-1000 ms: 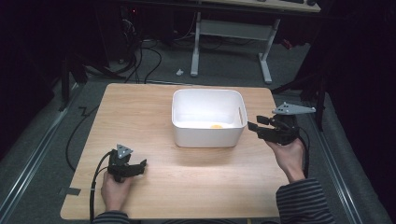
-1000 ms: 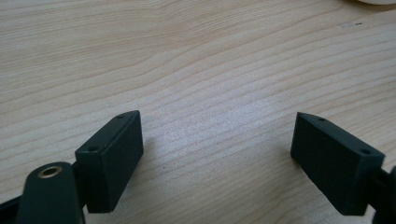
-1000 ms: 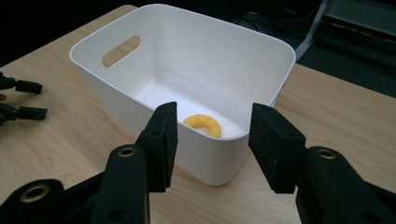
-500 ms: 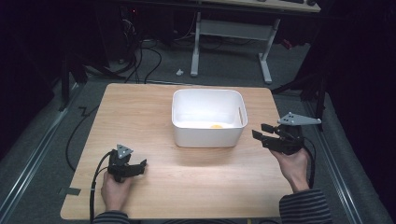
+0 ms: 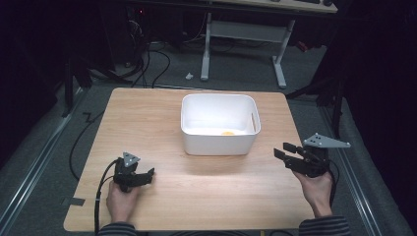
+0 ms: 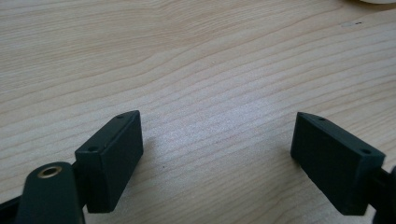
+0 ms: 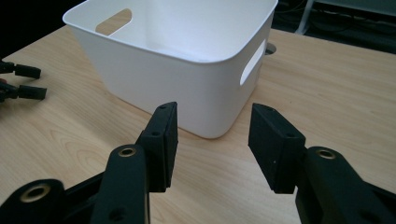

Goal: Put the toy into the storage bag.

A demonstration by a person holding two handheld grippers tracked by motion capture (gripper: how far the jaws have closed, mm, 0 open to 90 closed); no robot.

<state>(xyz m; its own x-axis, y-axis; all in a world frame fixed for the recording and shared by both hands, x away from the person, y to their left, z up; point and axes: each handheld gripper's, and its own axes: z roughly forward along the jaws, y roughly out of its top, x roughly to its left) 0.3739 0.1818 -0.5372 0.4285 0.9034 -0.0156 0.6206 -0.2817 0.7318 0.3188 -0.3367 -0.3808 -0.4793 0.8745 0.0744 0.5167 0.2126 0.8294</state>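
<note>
A white plastic bin (image 5: 219, 125) with cut-out handles stands on the wooden table (image 5: 142, 123), slightly right of centre. A small yellow thing (image 5: 227, 132) lies on its floor. My right gripper (image 5: 282, 150) hovers off the bin's near right corner, pointing left toward it. In the right gripper view this gripper (image 7: 212, 116) is open with nothing between its jaws, and the bin's (image 7: 187, 60) corner rises just ahead. My left gripper (image 5: 146, 176) rests low at the near left of the table. In the left gripper view it (image 6: 217, 123) is wide open over bare wood.
A desk frame with white legs (image 5: 206, 49) and loose cables (image 5: 147, 64) stand on the dark floor beyond the table. A cable (image 5: 101, 191) trails from the left gripper over the near edge. The right gripper view shows the left gripper's tips (image 7: 23, 81) far off.
My right hand has drawn back from the bin's right side, toward the near right of the table and lower. The left hand has stayed put.
</note>
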